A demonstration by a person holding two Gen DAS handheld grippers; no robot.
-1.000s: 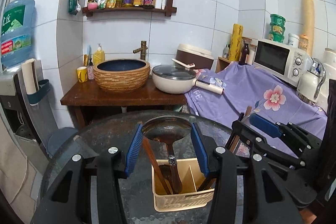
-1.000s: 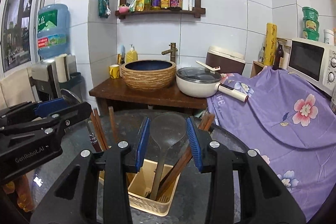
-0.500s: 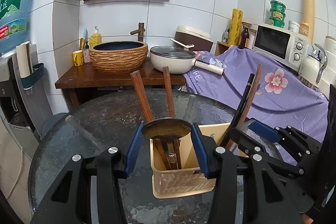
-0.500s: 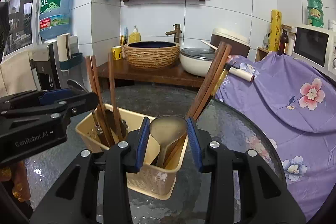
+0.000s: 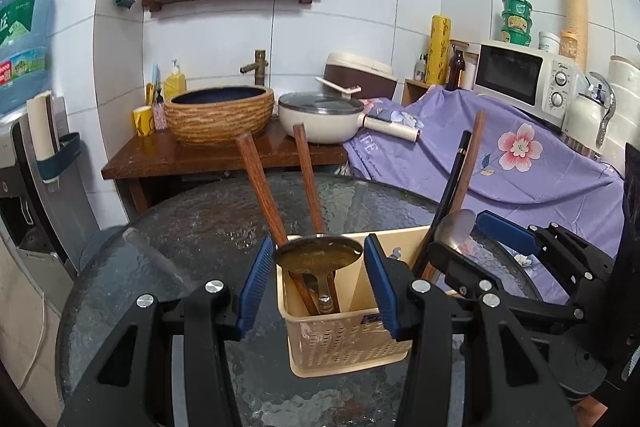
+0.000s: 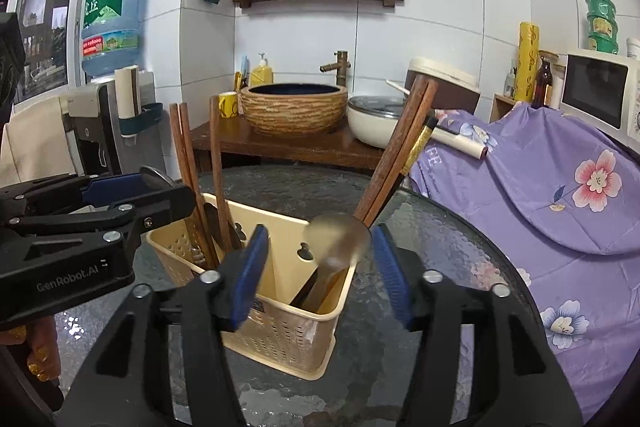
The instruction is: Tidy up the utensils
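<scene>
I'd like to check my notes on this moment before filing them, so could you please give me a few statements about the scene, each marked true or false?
1. The beige basket stands on the round glass table. True.
2. The right gripper is clamped on its spoon. False: its jaws have just been opening, and the pads stand clear of the spoon between them, whose handle is down in the basket.
3. Wooden chopsticks stand leaning in the basket. True.
4. The microwave has its door hanging open. False: the door is shut.
</scene>
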